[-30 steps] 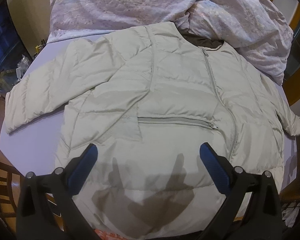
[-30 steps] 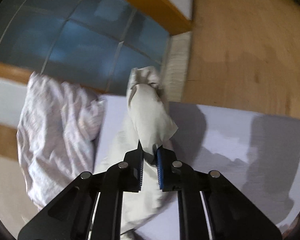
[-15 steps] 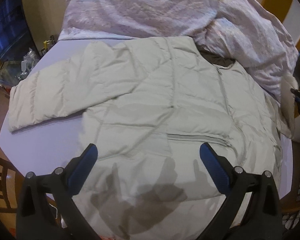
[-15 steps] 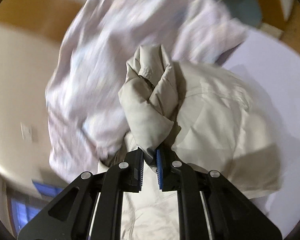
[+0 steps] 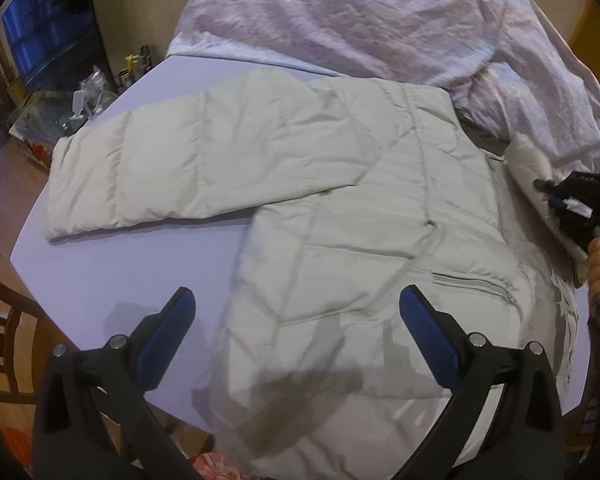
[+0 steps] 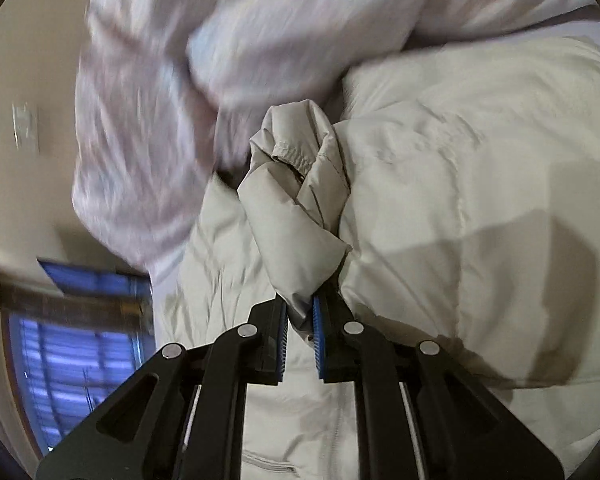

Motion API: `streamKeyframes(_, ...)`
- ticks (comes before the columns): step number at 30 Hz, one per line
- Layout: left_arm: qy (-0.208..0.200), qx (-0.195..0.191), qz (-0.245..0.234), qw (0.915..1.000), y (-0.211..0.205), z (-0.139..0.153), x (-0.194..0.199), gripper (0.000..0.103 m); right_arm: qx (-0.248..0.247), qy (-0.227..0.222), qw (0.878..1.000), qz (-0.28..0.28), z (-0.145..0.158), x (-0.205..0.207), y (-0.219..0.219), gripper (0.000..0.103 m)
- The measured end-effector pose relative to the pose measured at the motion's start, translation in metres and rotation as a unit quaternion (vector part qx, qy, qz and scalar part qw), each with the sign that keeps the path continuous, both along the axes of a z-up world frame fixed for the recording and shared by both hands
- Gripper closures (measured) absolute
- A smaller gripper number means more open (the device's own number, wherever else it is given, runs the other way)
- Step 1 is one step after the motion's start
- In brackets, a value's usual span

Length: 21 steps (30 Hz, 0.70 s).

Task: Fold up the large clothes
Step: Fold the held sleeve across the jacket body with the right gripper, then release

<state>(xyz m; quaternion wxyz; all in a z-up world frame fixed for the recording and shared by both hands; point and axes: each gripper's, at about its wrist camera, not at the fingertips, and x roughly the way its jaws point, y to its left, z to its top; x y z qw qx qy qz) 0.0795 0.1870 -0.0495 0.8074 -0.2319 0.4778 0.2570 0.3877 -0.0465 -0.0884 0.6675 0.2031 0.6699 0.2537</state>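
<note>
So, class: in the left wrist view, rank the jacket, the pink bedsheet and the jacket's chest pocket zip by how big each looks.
1. jacket
2. pink bedsheet; it runs out of frame, so its true size is unsure
3. chest pocket zip

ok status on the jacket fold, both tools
Left tool open, above the jacket. Right tool shut on the sleeve, over the body. Bedsheet crowds the collar side.

The jacket (image 5: 340, 208) lies spread on the desk (image 5: 120, 264), one sleeve (image 5: 180, 176) stretching left. A rumpled sheet (image 5: 380, 20) lies behind it, touching its far edge.
</note>
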Motion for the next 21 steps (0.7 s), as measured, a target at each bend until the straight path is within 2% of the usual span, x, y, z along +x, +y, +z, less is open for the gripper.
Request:
streamKeyframes(5,0.001,-0.004,0.024,0.9997,0.022,-0.003,-0.019,0.002,-0.037,0.004,0.998,0.042,-0.015,-0.029,0.042,0.091)
streamKeyframes(11,0.003,-0.01,0.037,0.9993,0.038,-0.007,-0.03,0.002,-0.065,-0.001,0.996,0.054,-0.018,-0.036,0.058,0.091)
streamKeyframes(15,0.0,-0.012,0.034,0.9993,0.041,-0.006,-0.031,0.002,-0.115,-0.013,0.989,0.088,-0.021,-0.041,0.071,0.087)
streamKeyframes(16,-0.001,-0.012,0.033,0.9994,0.042,-0.006,-0.031,0.002,-0.123,-0.017,0.988,0.095,-0.019,-0.043,0.074,0.084)
streamKeyframes(18,-0.003,-0.013,0.031,0.9994,0.044,-0.006,-0.03,0.002,-0.117,-0.015,0.987,0.107,-0.018,-0.045,0.08,0.058)
streamKeyframes(19,-0.004,-0.014,0.031,0.9994,0.046,-0.006,-0.03,0.002,-0.109,-0.016,0.987,0.114,-0.014,-0.047,0.084,0.039)
streamKeyframes(21,-0.005,-0.016,0.033,0.9993,0.048,-0.006,-0.03,0.002,-0.111,-0.037,0.985,0.125,-0.003,-0.05,0.091,0.037)
